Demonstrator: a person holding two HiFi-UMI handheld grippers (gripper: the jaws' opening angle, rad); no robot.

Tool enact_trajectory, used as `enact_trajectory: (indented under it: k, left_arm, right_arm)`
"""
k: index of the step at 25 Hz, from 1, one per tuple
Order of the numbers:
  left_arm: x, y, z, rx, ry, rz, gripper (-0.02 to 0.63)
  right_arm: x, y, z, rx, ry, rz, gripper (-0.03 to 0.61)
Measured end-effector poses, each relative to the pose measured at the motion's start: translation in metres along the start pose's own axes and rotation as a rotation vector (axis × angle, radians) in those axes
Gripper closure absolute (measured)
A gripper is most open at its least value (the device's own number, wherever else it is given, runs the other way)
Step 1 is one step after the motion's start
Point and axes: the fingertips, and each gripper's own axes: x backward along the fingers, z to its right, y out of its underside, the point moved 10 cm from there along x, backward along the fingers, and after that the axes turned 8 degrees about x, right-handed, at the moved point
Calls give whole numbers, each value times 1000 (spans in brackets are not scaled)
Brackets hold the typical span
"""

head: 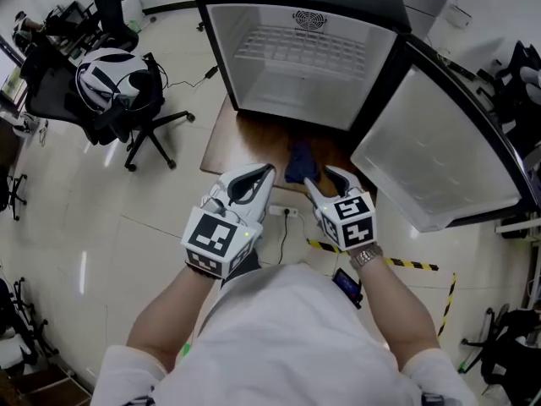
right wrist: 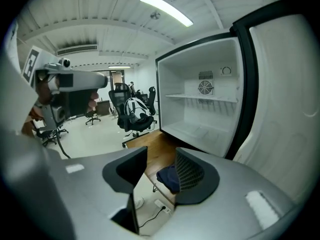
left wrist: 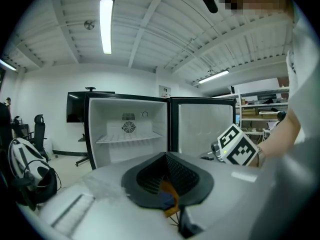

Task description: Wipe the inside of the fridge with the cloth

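Fridge (head: 254,100): smooth white interior, wire shelf (head: 300,47), door open. Crumpled dark blue cloth (head: 299,161) on wooden table (head: 241,138) just before fridge. Left gripper (head: 264,172) clenched, jaws together; right gripper (head: 325,179) released, ribbed pads apart.

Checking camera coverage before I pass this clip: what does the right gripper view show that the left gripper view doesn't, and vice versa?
Only the right gripper view: the blue cloth lying on the wooden table in front of the fridge, seen past the open right gripper, plus a power strip on the floor. Only the left gripper view: the left gripper, jaws shut with nothing between them, the right gripper's marker cube, and a dark screen beside the fridge. Both: the open fridge and its wire shelf.
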Motion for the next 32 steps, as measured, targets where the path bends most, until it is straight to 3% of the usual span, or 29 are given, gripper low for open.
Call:
enact_trajectory:
  k: [15,24,32]
  left_arm:
    - [-52,1,-103,-2,126,-89,607]
    - [-68,3,-141,-13,153,-135,607]
    - [-72,1,-165,-18,148,-136,607]
  right_arm:
    - [-133,33,16,-24,45,-306,357]
    - [-177,61,35,-57,83,-448,339]
    - [-197,81,35,-102,59,-559,345]
